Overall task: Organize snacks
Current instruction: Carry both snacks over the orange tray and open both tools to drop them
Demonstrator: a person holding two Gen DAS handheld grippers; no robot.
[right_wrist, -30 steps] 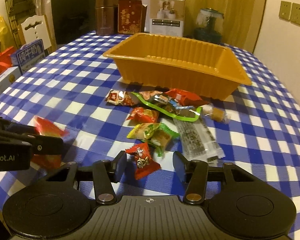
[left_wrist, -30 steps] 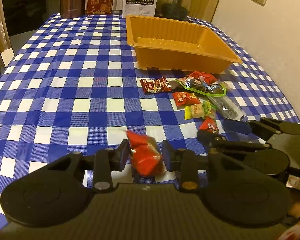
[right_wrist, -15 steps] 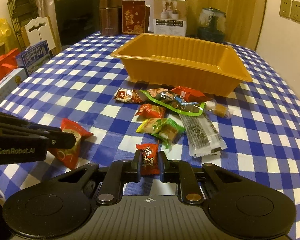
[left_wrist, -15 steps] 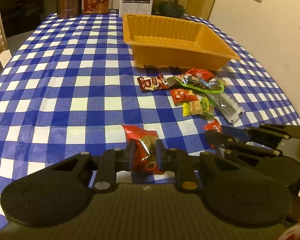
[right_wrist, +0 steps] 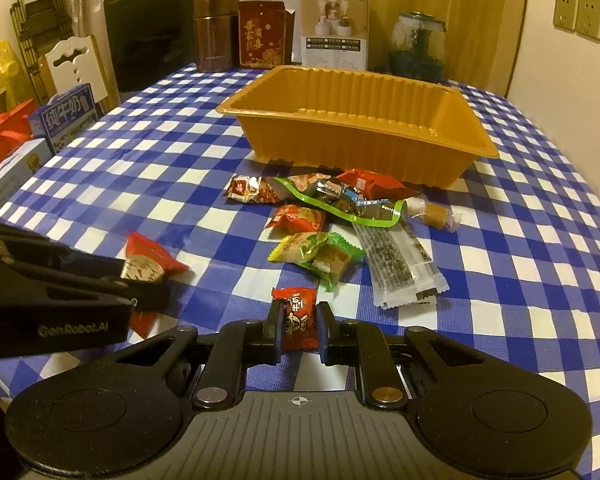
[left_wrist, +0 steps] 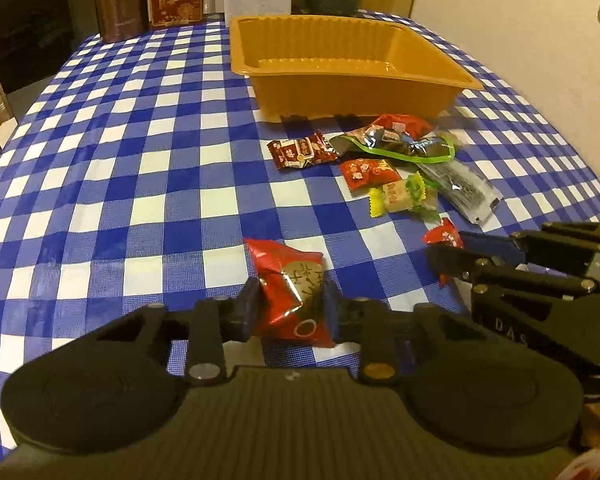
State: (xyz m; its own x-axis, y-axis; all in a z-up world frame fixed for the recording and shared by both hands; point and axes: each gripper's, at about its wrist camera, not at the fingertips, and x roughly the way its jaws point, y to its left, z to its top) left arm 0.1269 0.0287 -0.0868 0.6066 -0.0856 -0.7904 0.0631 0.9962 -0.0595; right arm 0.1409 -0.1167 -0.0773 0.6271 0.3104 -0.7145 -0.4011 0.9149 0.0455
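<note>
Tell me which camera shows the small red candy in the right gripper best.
The right wrist view: the small red candy sits centred between the right gripper pads, wrapper print facing the lens. The left wrist view shows only a red corner of it beside that gripper's fingers, mostly hidden.

Both wrist cams sit low and close over the table (left_wrist: 120, 184), angled down toward the far tray (left_wrist: 340, 80). Both show tray (right_wrist: 360, 136), snack pile (right_wrist: 340, 216), each other's gripper.
</note>
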